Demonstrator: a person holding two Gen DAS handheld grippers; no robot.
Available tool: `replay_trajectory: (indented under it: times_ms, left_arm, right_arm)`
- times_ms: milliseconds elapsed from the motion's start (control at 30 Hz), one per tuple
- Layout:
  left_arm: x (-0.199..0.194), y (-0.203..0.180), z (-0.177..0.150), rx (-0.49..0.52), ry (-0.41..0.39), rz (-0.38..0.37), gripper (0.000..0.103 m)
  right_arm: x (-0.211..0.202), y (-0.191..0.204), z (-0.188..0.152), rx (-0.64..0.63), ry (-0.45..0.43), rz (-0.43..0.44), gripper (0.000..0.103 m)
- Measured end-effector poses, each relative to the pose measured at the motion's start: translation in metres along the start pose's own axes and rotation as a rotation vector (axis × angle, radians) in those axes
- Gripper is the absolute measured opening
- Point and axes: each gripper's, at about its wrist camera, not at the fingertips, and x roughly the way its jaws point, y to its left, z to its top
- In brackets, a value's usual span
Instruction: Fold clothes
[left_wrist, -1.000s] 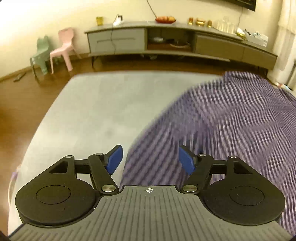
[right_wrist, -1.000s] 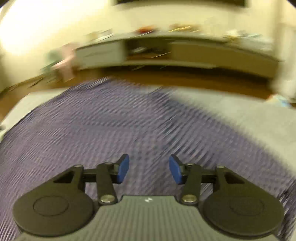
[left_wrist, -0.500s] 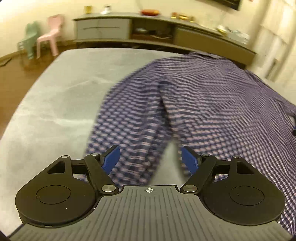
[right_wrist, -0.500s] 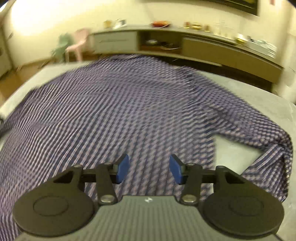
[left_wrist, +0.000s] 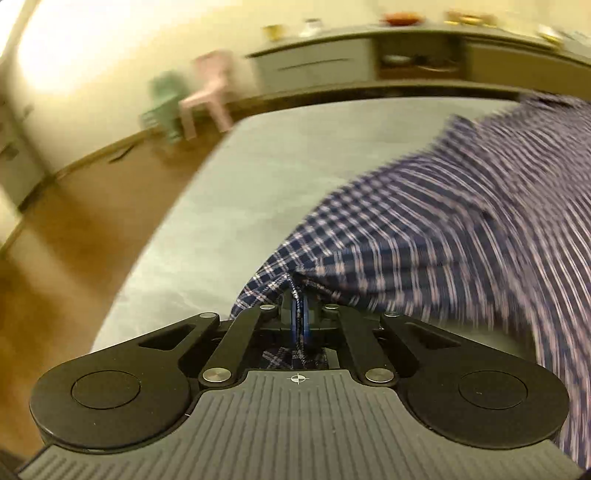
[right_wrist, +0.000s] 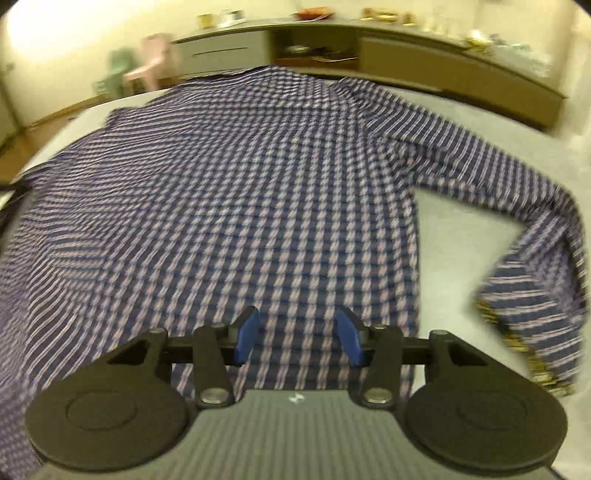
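Grey cloth covers the worktop (left_wrist: 258, 177), which fills the middle of both views, with brown floor at the left edge and a long low cabinet (right_wrist: 424, 62) against the far wall along the top. Two small chairs, one green (left_wrist: 166, 99) and one pink (left_wrist: 210, 85), stand at the upper left, well apart from the work.

In the left wrist view, the left tool (left_wrist: 300, 317) sits at lower centre with its blue pads pressed together on a fold of the shirt (left_wrist: 461, 221). The plaid cloth rises from the pinch and fans out to the right of the frame, blurred, so the edge appears to be lifted clear of the worktop. Holding it at the edge makes sense for carrying that side over the body of the garment.

In the right wrist view, the shirt (right_wrist: 240, 184) lies spread flat across most of the frame, collar end toward the cabinet. One sleeve (right_wrist: 517, 229) runs out to the right and bends back down at the right edge. The right tool (right_wrist: 295, 334) sits at lower centre with its pads spread wide, over the near hem and gripping nothing; whether it touches the cloth cannot be told. It looks placed to take the hem or steady the flat part while the other side folds.

The fold seems barely begun: the sleeve is not yet tucked in.
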Motion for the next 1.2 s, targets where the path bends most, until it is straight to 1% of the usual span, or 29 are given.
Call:
replay_trajectory:
  times_ms: [33, 100, 133, 167, 233, 267, 300, 333, 367, 400, 433, 500, 533, 600, 633, 667, 700, 733, 800, 833, 867, 900, 967, 1000, 1067, 1133, 1167, 1200]
  left_arm:
    - [0.005, 0.004, 0.003, -0.022, -0.004, 0.014, 0.0]
    - [0.015, 0.011, 0.01, -0.062, -0.011, 0.04, 0.0]
    - [0.014, 0.013, 0.012, -0.06, -0.01, 0.041, 0.0]
    - [0.008, 0.015, 0.013, -0.062, -0.012, 0.039, 0.004]
    - [-0.008, 0.019, 0.014, -0.057, -0.027, 0.033, 0.005]
    - [-0.018, 0.02, 0.016, -0.048, -0.042, 0.031, 0.008]
    - [-0.027, 0.015, 0.02, -0.023, -0.07, 0.043, 0.018]
    - [-0.043, 0.012, 0.018, 0.005, -0.103, 0.062, 0.025]
    - [-0.06, 0.008, 0.015, 0.032, -0.139, 0.077, 0.033]
    - [-0.078, 0.005, 0.011, 0.057, -0.172, 0.086, 0.034]
    - [-0.096, 0.001, 0.006, 0.071, -0.189, 0.053, 0.034]
    - [-0.131, -0.008, -0.004, 0.099, -0.221, -0.022, 0.034]
    - [-0.145, -0.015, -0.012, 0.109, -0.212, -0.111, 0.034]
    - [-0.167, -0.029, -0.034, 0.11, -0.177, -0.297, 0.034]
    - [-0.173, -0.037, -0.048, 0.115, -0.138, -0.393, 0.034]
    - [-0.178, -0.048, -0.066, 0.145, -0.096, -0.474, 0.034]
    - [-0.18, -0.056, -0.077, 0.183, -0.07, -0.51, 0.034]
    - [-0.182, -0.064, -0.09, 0.226, -0.05, -0.515, 0.034]
    - [-0.188, -0.071, -0.115, 0.281, -0.021, -0.49, 0.034]
    - [-0.19, -0.069, -0.123, 0.278, -0.006, -0.486, 0.034]
    - [-0.191, -0.068, -0.128, 0.277, 0.002, -0.479, 0.032]
    - [-0.192, -0.067, -0.134, 0.276, 0.009, -0.473, 0.034]
    - [-0.194, -0.065, -0.143, 0.272, 0.011, -0.463, 0.037]
    - [-0.196, -0.063, -0.145, 0.269, 0.007, -0.458, 0.037]
    - [-0.2, -0.059, -0.151, 0.262, -0.001, -0.448, 0.037]
    - [-0.209, -0.046, -0.154, 0.221, -0.017, -0.437, 0.036]
    - [-0.215, -0.039, -0.156, 0.198, -0.022, -0.436, 0.037]
    - [-0.221, -0.031, -0.157, 0.175, -0.028, -0.435, 0.037]
  right_arm:
    - [0.0, 0.007, -0.003, -0.032, -0.001, 0.006, 0.048]
    - [-0.001, 0.009, -0.008, -0.063, -0.002, -0.004, 0.049]
    - [-0.002, 0.009, -0.01, -0.078, -0.003, -0.01, 0.053]
    - [-0.003, 0.009, -0.012, -0.093, -0.004, -0.015, 0.055]
    - [-0.005, 0.01, -0.016, -0.122, -0.005, -0.027, 0.055]
    - [-0.008, 0.008, -0.016, -0.12, -0.004, -0.039, 0.054]
    - [-0.009, 0.002, -0.015, -0.106, -0.006, -0.043, 0.052]
    - [-0.012, -0.002, -0.014, -0.086, -0.019, -0.048, 0.049]
    - [-0.016, -0.006, -0.012, -0.066, -0.048, -0.056, 0.049]
    - [-0.019, -0.007, -0.009, -0.055, -0.073, -0.046, 0.05]
    - [-0.023, -0.008, -0.006, -0.045, -0.097, -0.033, 0.05]
    - [-0.024, -0.003, -0.004, -0.053, -0.108, 0.009, 0.049]
    - [-0.02, 0.001, -0.005, -0.072, -0.098, 0.021, 0.048]
    - [-0.012, 0.008, -0.013, -0.131, -0.042, 0.001, 0.047]
    - [-0.007, 0.01, -0.018, -0.153, -0.006, -0.029, 0.049]
    - [-0.009, 0.005, -0.021, -0.153, -0.002, -0.052, 0.055]
    - [-0.01, 0.0, -0.024, -0.151, -0.003, -0.075, 0.055]
    - [-0.013, -0.004, -0.026, -0.159, -0.01, -0.155, 0.052]
    - [-0.018, -0.007, -0.03, -0.197, -0.025, -0.335, 0.051]
    - [-0.019, 0.002, -0.033, -0.238, -0.04, -0.421, 0.046]
    - [-0.026, 0.016, -0.036, -0.285, -0.076, -0.451, 0.045]
    - [-0.035, 0.039, -0.04, -0.33, -0.127, -0.421, 0.045]
    - [-0.056, 0.098, -0.058, -0.407, -0.228, -0.22, 0.046]
    - [-0.067, 0.128, -0.067, -0.445, -0.278, -0.114, 0.047]
    - [-0.071, 0.189, -0.096, -0.579, -0.287, 0.089, 0.051]
    - [-0.074, 0.251, -0.125, -0.715, -0.287, 0.293, 0.053]
    - [-0.072, 0.277, -0.141, -0.806, -0.298, 0.34, 0.058]
    - [-0.068, 0.294, -0.152, -0.875, -0.305, 0.359, 0.062]
